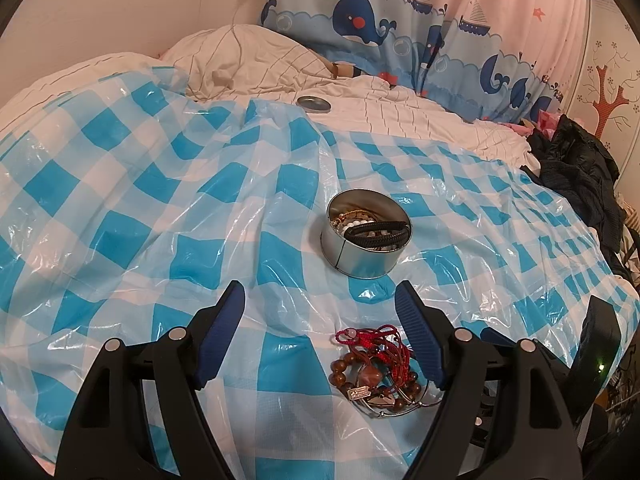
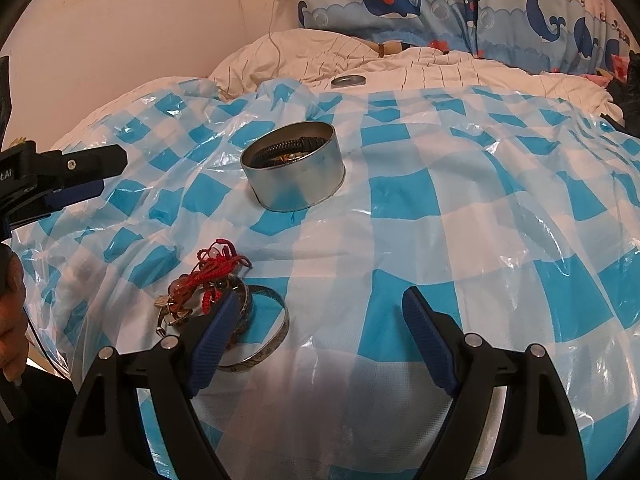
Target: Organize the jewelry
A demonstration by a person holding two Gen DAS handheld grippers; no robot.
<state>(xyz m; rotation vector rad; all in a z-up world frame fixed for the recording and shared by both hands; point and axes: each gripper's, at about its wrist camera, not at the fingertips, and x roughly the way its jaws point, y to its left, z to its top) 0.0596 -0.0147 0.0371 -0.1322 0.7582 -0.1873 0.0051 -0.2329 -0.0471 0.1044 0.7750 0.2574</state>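
Tangles worry me: both my left claw [image 1: 320, 320] and right claw [image 2: 316, 330] gape empty over the jewelry pile [image 1: 376, 368] on the bed near the tin [image 1: 366, 236]; red cords [image 2: 218, 264] could drag everything along.

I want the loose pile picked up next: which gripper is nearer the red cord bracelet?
Left. The red cord bracelet lies between the left gripper's open jaws. The right gripper is off to its side, the pile beside one finger.
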